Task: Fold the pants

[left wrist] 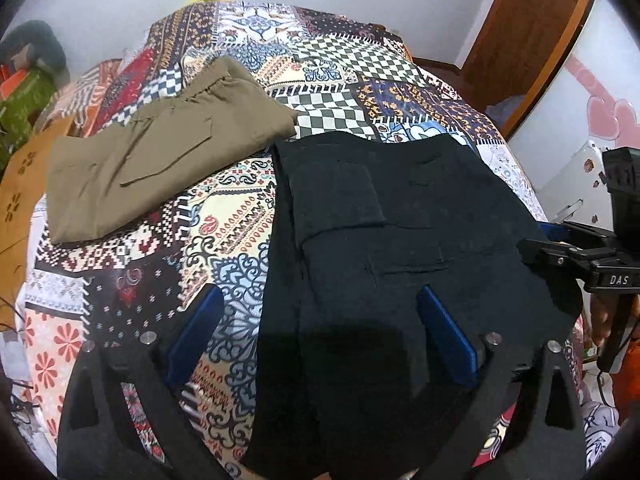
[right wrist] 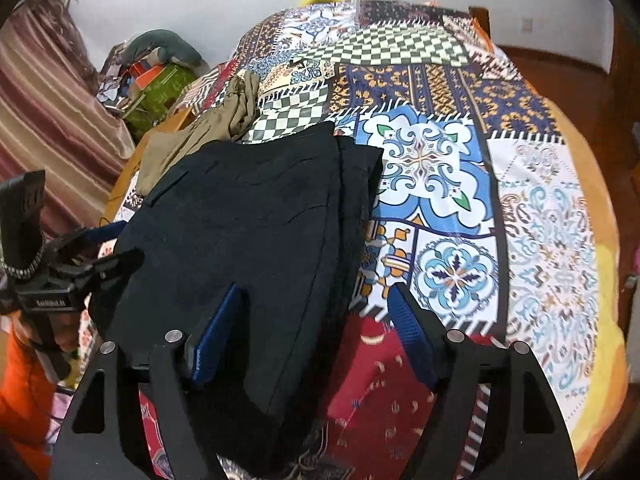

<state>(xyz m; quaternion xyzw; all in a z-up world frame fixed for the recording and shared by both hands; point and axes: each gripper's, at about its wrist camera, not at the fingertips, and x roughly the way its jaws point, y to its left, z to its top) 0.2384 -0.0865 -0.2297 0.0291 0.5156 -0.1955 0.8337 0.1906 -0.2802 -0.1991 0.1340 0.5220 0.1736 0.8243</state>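
Nearest, L view: left hand-held gripper jaws wide, nothing held. Its blue pads straddle the left edge of the black pants, one pad over the cloth, the other over the patterned bedspread. Can't tell if the pads touch the fabric or hover just above it.

R view: right hand-held gripper also spread wide and empty, straddling the pants' right edge, one pad over black cloth, the other over the red patch of bedspread. Each gripper shows at the side of the other's view, so they sit on opposite sides of the garment.

Mid: black pants lie on the bed already doubled into a compact, roughly trapezoid stack, pocket flaps up. In the R view a second layer sticks out along the right edge, so layers aren't flush. The near end hangs toward the bed's edge.

Far: olive pants folded, apart from the black pair to the L. Beyond that, clutter by the wall.

Risks, my read:
- A pinch here may catch only the top layer, because the edges are offset. The fold would then peel open.
- A pad may grab bedspread along w/ the cloth and drag the cover.
- Uneven lift L vs R would skew the fold.
- The near end could slide off the bed.
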